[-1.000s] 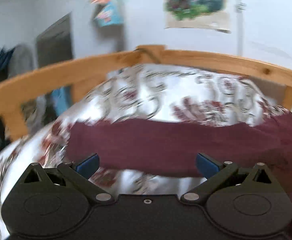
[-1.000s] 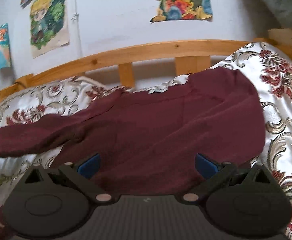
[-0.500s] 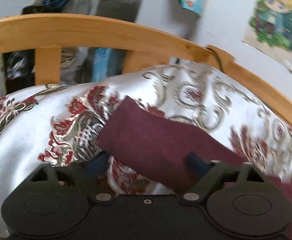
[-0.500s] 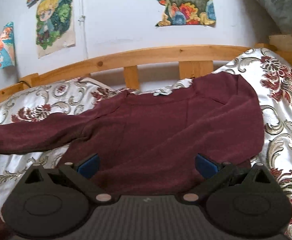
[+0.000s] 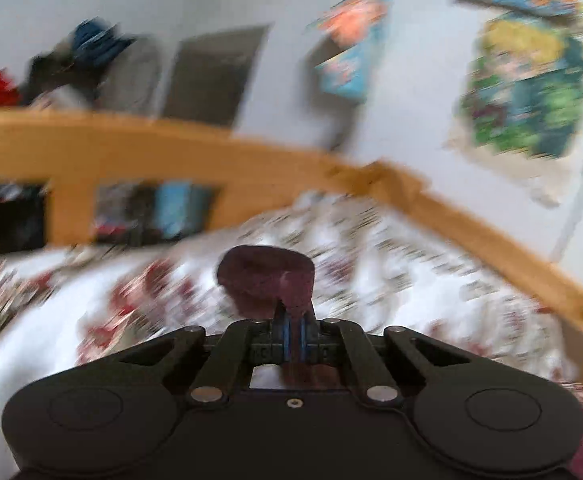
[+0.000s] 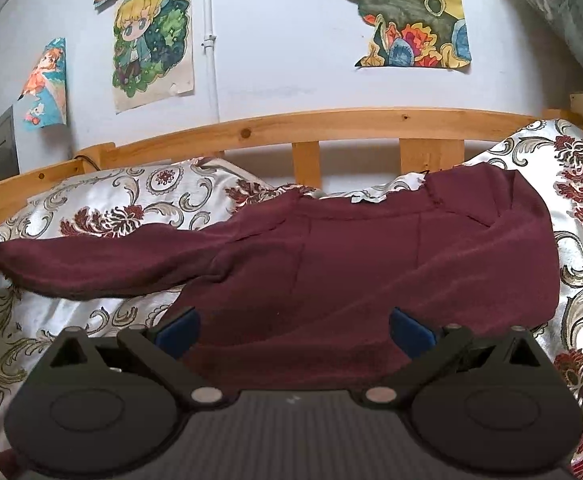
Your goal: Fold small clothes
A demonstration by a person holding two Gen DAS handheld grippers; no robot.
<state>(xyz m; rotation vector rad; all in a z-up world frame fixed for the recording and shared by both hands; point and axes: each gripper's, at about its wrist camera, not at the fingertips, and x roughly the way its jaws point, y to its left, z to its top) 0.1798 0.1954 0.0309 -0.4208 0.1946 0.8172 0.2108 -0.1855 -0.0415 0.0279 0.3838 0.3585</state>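
A maroon long-sleeved top [image 6: 371, 256] lies spread on a floral bedspread [image 6: 103, 200]; its left sleeve [image 6: 103, 264] stretches out to the left. My right gripper [image 6: 293, 330] is open, its blue pads just above the top's near hem, holding nothing. My left gripper [image 5: 294, 330] is shut on the sleeve's cuff [image 5: 267, 280], which bunches up in front of the blue pads, lifted off the bedspread [image 5: 411, 280]. The left wrist view is blurred by motion.
A wooden bed rail [image 6: 331, 124] runs along the far side, also seen in the left wrist view [image 5: 131, 148]. Posters [image 6: 151, 40] hang on the white wall. Clutter [image 5: 71, 68] sits beyond the rail at left.
My left gripper went from open over the sleeve to shut on its cuff and is moving with it. The sleeve has shifted slightly. My right gripper stays open over the hem.
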